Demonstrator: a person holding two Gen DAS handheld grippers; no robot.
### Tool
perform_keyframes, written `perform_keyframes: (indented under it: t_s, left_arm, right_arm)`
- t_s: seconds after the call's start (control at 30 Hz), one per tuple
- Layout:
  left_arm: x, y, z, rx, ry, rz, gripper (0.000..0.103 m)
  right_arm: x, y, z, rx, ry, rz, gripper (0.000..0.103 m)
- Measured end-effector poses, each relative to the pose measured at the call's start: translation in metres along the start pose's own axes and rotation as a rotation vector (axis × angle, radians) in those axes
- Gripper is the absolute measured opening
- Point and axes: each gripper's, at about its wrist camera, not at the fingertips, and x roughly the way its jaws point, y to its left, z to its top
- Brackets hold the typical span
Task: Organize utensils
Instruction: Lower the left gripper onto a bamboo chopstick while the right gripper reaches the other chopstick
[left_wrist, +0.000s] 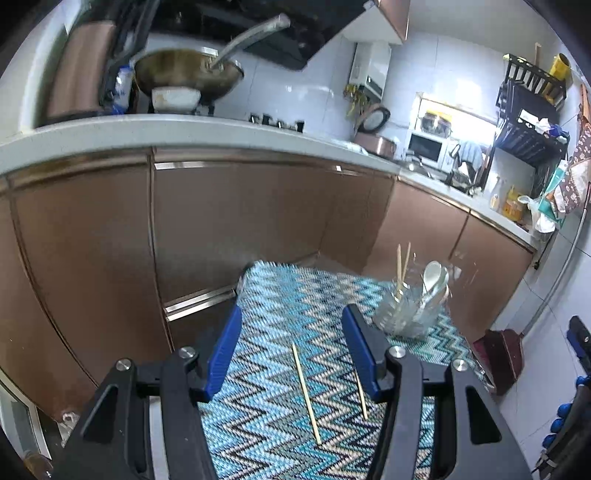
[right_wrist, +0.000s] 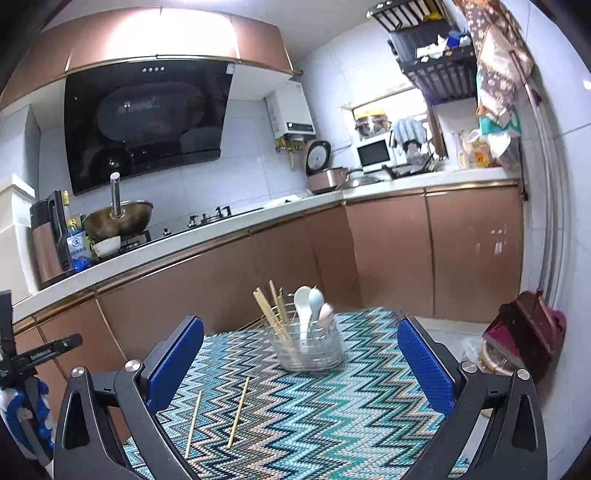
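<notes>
A clear glass holder (right_wrist: 309, 345) stands on the zigzag-patterned table (right_wrist: 332, 413), with several wooden chopsticks (right_wrist: 275, 314) and pale spoons (right_wrist: 308, 306) in it. It also shows in the left wrist view (left_wrist: 406, 310). Two loose chopsticks lie on the cloth: one (right_wrist: 238, 417) nearer the holder, one (right_wrist: 193, 424) to its left. In the left wrist view they lie under my left gripper (left_wrist: 291, 325), one (left_wrist: 306, 393) between the fingers, the other (left_wrist: 361, 395) partly behind the right finger. Both grippers are open and empty. My right gripper (right_wrist: 301, 343) faces the holder.
Brown kitchen cabinets (right_wrist: 295, 258) and a white counter (right_wrist: 207, 236) run behind the table. A wok (right_wrist: 118, 221) sits on the stove. A red dustpan (right_wrist: 524, 332) leans on the floor at the right. The left gripper's body (right_wrist: 33, 358) shows at the left edge.
</notes>
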Motion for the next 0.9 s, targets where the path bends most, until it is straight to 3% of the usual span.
perform_keyframes:
  t_s: [0.2, 0.43, 0.6, 0.8, 0.9]
  left_arm:
    - [0.044, 0.005, -0.009, -0.021, 0.172, -0.067, 0.054]
    - [0.112, 0.007, -0.026, -0.072, 0.392, -0.106, 0.054]
    - [0.168, 0.007, -0.036, -0.108, 0.542, -0.101, 0.054]
    - [0.224, 0.005, -0.042, -0.113, 0.655, -0.075, 0.053]
    - [0.247, 0.005, -0.045, -0.119, 0.696, -0.061, 0.045]
  right_arm:
    - [0.045, 0.008, -0.017, 0.014, 0.223, 0.058, 0.103]
    - [0.108, 0.035, -0.051, -0.078, 0.453, 0.122, 0.101]
    - [0.157, 0.052, -0.069, -0.122, 0.58, 0.164, 0.088]
    - [0.219, 0.083, -0.087, -0.183, 0.699, 0.216, 0.072]
    - [0.254, 0.096, -0.098, -0.197, 0.765, 0.241, 0.06]
